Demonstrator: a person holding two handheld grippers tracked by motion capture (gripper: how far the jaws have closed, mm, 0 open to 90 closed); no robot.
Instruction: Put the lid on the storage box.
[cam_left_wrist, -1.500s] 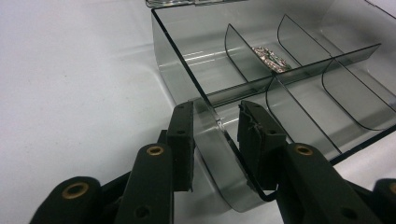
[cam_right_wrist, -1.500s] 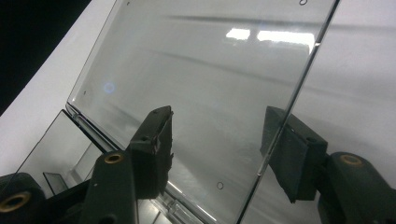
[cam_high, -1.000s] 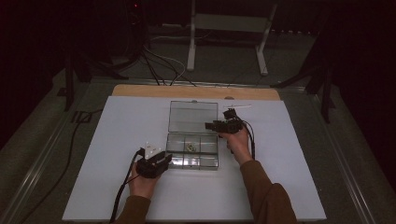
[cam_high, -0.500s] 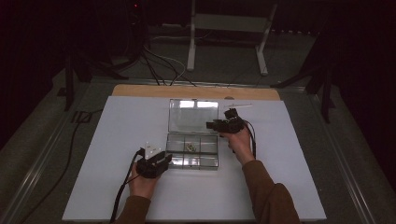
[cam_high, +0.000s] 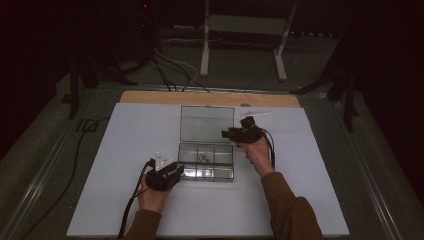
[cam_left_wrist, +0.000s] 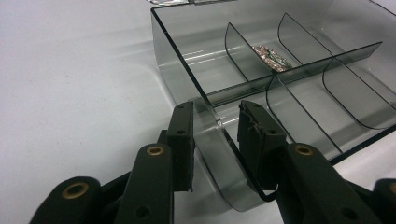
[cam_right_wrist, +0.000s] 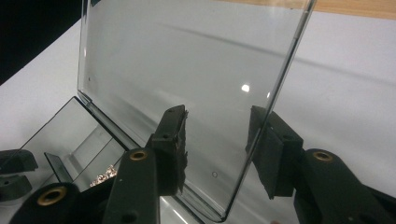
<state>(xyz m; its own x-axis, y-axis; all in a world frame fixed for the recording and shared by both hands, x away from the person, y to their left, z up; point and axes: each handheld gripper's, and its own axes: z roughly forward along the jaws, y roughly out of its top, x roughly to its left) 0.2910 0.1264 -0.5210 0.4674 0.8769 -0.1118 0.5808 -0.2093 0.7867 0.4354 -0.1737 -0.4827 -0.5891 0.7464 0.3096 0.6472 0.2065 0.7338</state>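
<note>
Brown sleeves (cam_high: 292, 212); blk grippers w/ brass-ringed screws, blk jaws; blk cable (cam_high: 131, 210) trailing.

A table (cam_high: 125, 200) with a plain white top, seen from above, with a strip of bare wood along its far edge. A clear plastic compartment box (cam_high: 206, 160) rests directly on the white surface, about midway between the left and right edges. Its hinged lid (cam_high: 207, 124) stands open on the side towards the far edge. A small white strip (cam_high: 254, 113) lies flat near the far edge, just right of the box.
</note>
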